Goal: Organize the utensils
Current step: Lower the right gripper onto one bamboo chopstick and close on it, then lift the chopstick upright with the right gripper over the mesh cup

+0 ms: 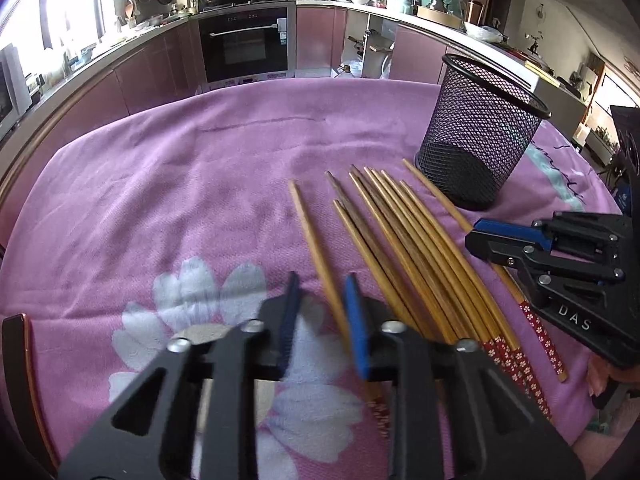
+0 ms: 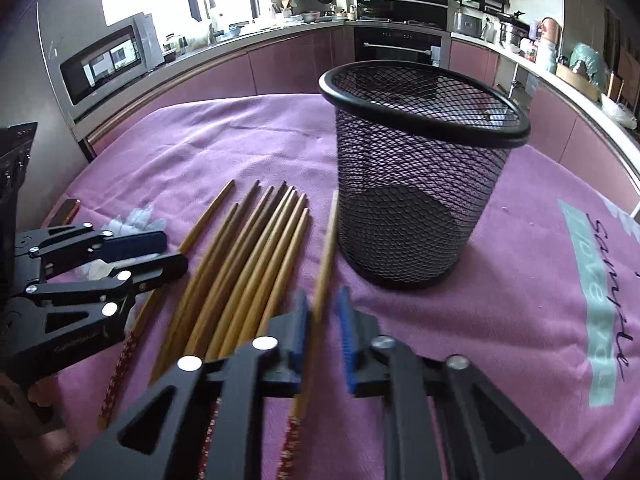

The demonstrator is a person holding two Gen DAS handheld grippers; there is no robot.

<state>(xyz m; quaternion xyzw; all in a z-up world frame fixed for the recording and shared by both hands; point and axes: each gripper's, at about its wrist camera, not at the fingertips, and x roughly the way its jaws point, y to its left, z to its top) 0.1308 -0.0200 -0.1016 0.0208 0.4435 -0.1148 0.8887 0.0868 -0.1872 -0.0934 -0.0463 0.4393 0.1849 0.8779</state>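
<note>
Several bamboo chopsticks [image 1: 404, 240] with red patterned ends lie side by side on the pink tablecloth [image 1: 180, 184]; they also show in the right wrist view [image 2: 256, 248]. An empty black mesh holder [image 1: 480, 132] stands upright behind them, also in the right wrist view [image 2: 416, 184]. My left gripper [image 1: 322, 284] is open, its fingers astride the leftmost chopstick [image 1: 310, 236]. My right gripper [image 2: 323, 300] is open, its fingers astride the rightmost chopstick [image 2: 326, 252]. Each gripper shows in the other's view: the right one [image 1: 480, 236] and the left one [image 2: 172, 250].
The table is round, and its cloth bears white flowers [image 1: 208, 304] and a teal printed band [image 2: 596, 292]. A dark object [image 1: 20, 380] lies at the left table edge. Kitchen cabinets and an oven [image 1: 244, 40] stand beyond the table.
</note>
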